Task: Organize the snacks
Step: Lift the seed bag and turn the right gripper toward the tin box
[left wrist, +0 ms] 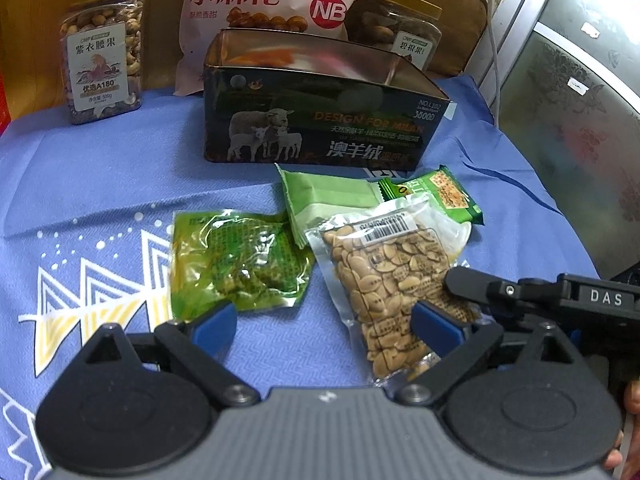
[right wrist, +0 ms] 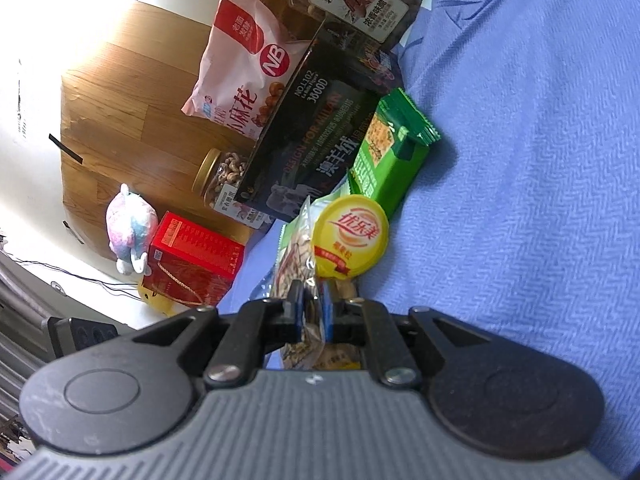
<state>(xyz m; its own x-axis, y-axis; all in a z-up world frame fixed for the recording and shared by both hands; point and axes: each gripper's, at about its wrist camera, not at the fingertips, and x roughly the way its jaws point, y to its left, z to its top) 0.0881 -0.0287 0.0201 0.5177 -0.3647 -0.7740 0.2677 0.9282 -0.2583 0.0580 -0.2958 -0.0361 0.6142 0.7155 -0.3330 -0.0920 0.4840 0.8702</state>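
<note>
Our right claw [right wrist: 311, 308] pinches the nut bag [left wrist: 394, 276]; left claw [left wrist: 324, 326] gapes empty. Next, we'd lift it into the tin [left wrist: 320, 128].

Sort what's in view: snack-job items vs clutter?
Job: tin, nut pack, green pouch, green bars, yellow lid, jars, pink bag, right gripper.
Clutter: plush toy, red box, cable.
</note>
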